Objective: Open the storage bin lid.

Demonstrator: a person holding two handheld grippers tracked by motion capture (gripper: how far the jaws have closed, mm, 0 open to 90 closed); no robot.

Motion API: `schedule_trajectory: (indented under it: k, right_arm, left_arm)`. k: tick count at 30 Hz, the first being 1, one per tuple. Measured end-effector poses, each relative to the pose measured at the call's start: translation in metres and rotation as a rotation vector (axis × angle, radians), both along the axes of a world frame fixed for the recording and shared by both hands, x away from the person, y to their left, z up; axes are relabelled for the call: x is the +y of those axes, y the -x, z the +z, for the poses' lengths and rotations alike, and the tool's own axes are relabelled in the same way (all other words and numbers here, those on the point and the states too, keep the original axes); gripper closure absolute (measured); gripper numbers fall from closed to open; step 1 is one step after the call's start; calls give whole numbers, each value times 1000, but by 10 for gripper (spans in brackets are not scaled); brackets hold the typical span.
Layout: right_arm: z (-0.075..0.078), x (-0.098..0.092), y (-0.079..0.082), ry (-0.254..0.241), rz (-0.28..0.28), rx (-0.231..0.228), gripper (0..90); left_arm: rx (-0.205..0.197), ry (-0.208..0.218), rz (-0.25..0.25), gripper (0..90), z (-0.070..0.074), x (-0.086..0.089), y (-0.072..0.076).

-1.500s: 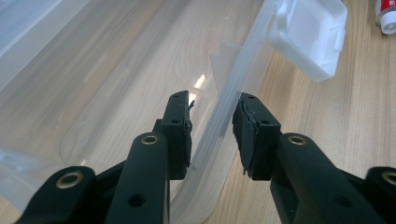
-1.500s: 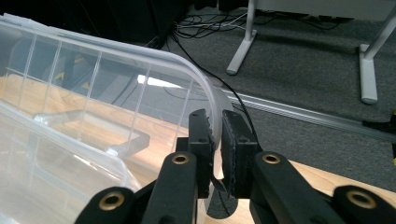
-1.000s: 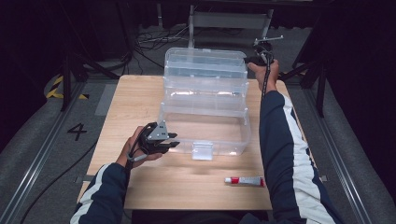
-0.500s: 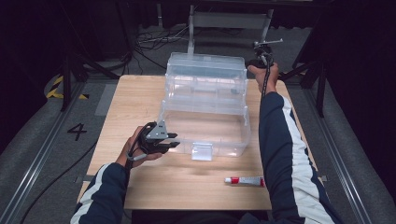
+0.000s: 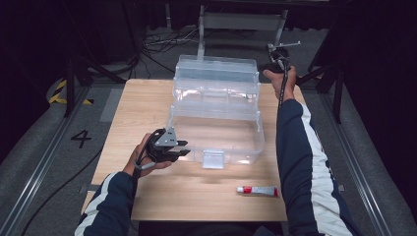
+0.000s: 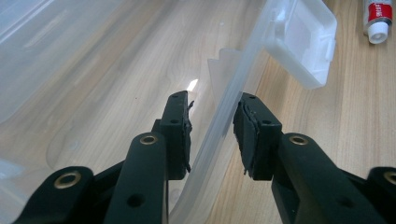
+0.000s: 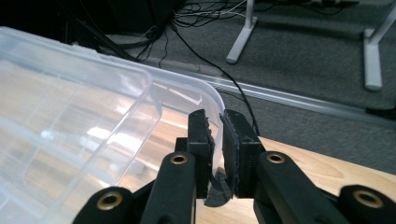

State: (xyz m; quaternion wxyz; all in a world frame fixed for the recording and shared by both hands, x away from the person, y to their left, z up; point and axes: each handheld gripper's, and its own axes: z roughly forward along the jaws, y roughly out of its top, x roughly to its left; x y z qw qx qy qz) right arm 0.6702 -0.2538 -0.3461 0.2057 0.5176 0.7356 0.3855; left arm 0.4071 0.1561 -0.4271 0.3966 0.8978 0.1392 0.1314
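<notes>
Where the table (image 5: 147, 196) runs closest to the person, bare wood lies open along its near edge, broken by 1 red-and-white tube (image 5: 257, 190) lying flat toward the right, well apart from everything else. Just beyond, the left gripper (image 5: 183, 149) sits at the near-left rim of the clear plastic box (image 5: 216, 132). In the left gripper view its 2 jaws stand part-open astride the thin front wall (image 6: 219, 126), one inside and one outside, with a gap on each side. The white latch (image 6: 303, 42) hangs on the same wall farther along. Open table stretches left of the box. At the far-right corner, the right gripper (image 5: 275, 61) is closed on the raised lid (image 7: 93, 107), its jaws pinching the lid's curved rim. Past the far table edge lie grey floor and cables (image 7: 205, 14).
</notes>
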Motion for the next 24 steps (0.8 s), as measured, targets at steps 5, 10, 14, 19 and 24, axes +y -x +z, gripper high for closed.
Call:
schedule_trajectory:
  k: [5, 10, 14, 19, 24]
  right_arm:
    - [3, -2, 10, -3, 24, -25, 817]
    - [7, -6, 24, -8, 60, -44, 817]
    - [14, -12, 38, 3, 79, -67, 817]
    - [21, -17, 53, 15, 101, -92, 813]
    - [26, -20, 76, 29, 153, -120, 807]
  left_arm:
    - [13, -2, -6, 678, 1, -2, 0]
    - [12, -6, -13, 687, 1, -2, 1]
    - [15, -8, -16, 690, 1, -2, 0]
    - [17, -7, -13, 689, 1, -3, 0]
    - [22, -10, -13, 689, 1, -3, 0]
